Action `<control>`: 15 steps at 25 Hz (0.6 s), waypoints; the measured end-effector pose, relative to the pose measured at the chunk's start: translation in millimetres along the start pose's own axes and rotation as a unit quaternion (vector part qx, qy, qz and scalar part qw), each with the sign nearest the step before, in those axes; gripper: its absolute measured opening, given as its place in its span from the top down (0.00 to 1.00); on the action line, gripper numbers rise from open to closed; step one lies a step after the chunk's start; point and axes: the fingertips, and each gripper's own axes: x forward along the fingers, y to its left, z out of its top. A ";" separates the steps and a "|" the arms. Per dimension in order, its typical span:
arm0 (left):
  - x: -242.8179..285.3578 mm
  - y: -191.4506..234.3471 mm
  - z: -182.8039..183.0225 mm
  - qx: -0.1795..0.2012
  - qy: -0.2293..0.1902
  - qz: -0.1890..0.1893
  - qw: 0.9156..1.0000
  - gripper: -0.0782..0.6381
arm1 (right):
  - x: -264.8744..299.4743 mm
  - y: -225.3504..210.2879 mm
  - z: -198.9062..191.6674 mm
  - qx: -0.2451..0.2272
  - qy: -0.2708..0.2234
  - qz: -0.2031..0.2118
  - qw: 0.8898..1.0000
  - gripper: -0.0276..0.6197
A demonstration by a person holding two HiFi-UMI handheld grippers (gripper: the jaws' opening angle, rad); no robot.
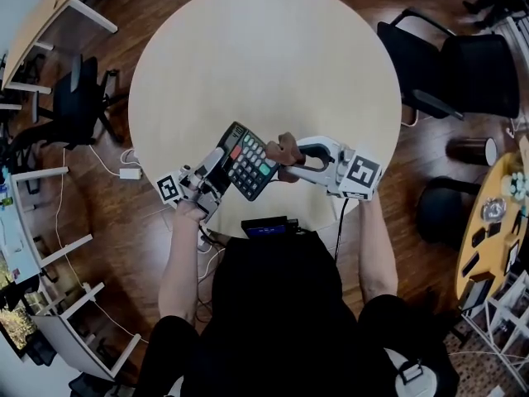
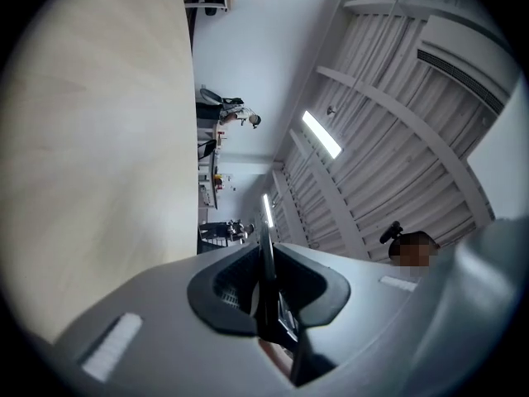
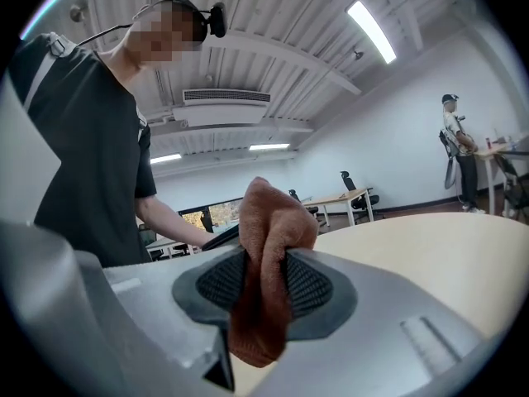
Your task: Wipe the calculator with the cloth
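Note:
In the head view a black calculator [image 1: 245, 160] with grey, red and green keys is held tilted above the near edge of the round table [image 1: 256, 64]. My left gripper [image 1: 216, 177] is shut on its lower left edge. In the left gripper view the calculator [image 2: 266, 284] shows edge-on as a thin dark blade between the pads. My right gripper [image 1: 296, 160] is shut on a bunched brown cloth [image 1: 287, 150], which sits against the calculator's right side. The right gripper view shows the cloth [image 3: 266, 259] pinched between both pads, with the calculator's dark edge [image 3: 219, 236] just behind it.
Black office chairs [image 1: 463, 73] stand to the right of the table and another chair [image 1: 78, 106] to the left. A dark device [image 1: 269, 227] sits at the table's near edge by the person's body. White cables [image 1: 124, 170] lie on the wooden floor.

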 end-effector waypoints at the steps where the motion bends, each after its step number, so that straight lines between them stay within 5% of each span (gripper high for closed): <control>1: -0.6 1.5 2.8 -0.001 -0.011 0.005 1.000 0.81 | -3.9 6.0 -4.7 0.001 0.004 0.002 1.000 0.75; 5: -3.5 5.3 20.2 -0.013 -0.066 0.019 0.998 0.81 | -13.0 21.0 -16.5 0.013 -0.003 -0.016 1.000 0.75; 8: -4.9 2.0 31.4 -0.023 -0.112 0.019 0.993 0.81 | -16.4 -2.9 -4.2 0.013 -0.035 -0.124 0.992 0.75; 11: -2.5 -0.2 37.4 -0.037 -0.148 0.019 0.988 0.81 | -23.0 -40.1 35.2 0.003 -0.093 -0.246 0.965 0.75; 13: 0.6 0.3 37.8 -0.044 -0.165 0.024 0.985 0.81 | -18.4 -50.5 60.0 -0.019 -0.108 -0.273 0.956 0.75; 15: 5.6 1.8 36.3 -0.046 -0.172 0.030 0.983 0.81 | -4.7 -51.0 69.2 -0.051 -0.082 -0.268 0.959 0.75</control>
